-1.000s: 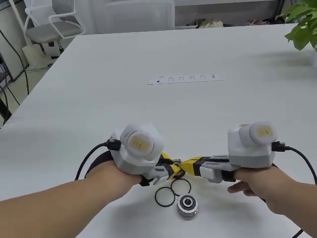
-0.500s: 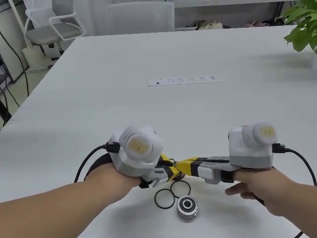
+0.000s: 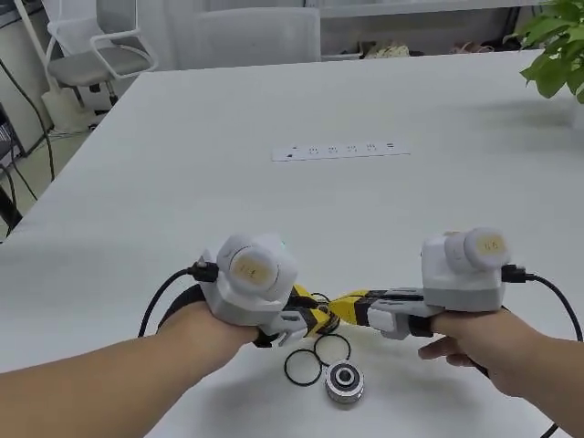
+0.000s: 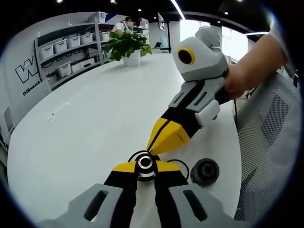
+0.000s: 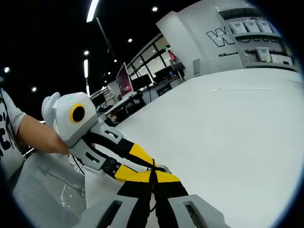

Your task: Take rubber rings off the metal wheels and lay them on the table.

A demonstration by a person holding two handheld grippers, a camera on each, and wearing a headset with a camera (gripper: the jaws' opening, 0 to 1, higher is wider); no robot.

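Observation:
My left gripper (image 4: 145, 167) is shut on a small metal wheel (image 4: 145, 162) that has a black rubber ring around it. The yellow jaws of my right gripper (image 4: 153, 148) come in from above, closed on that ring's edge. In the head view both grippers meet tip to tip just above the white table (image 3: 319, 210), the left gripper (image 3: 322, 318) on the left and the right gripper (image 3: 334, 308) on the right. Two loose rubber rings (image 3: 304, 367) (image 3: 333, 347) lie flat below them. A bare metal wheel (image 3: 345, 381) stands beside the rings.
A white power strip (image 3: 339, 148) lies in the middle of the table. A green plant (image 3: 557, 50) stands at the far right corner. Office chairs (image 3: 91, 46) stand beyond the far left edge. Black cables trail from both grippers.

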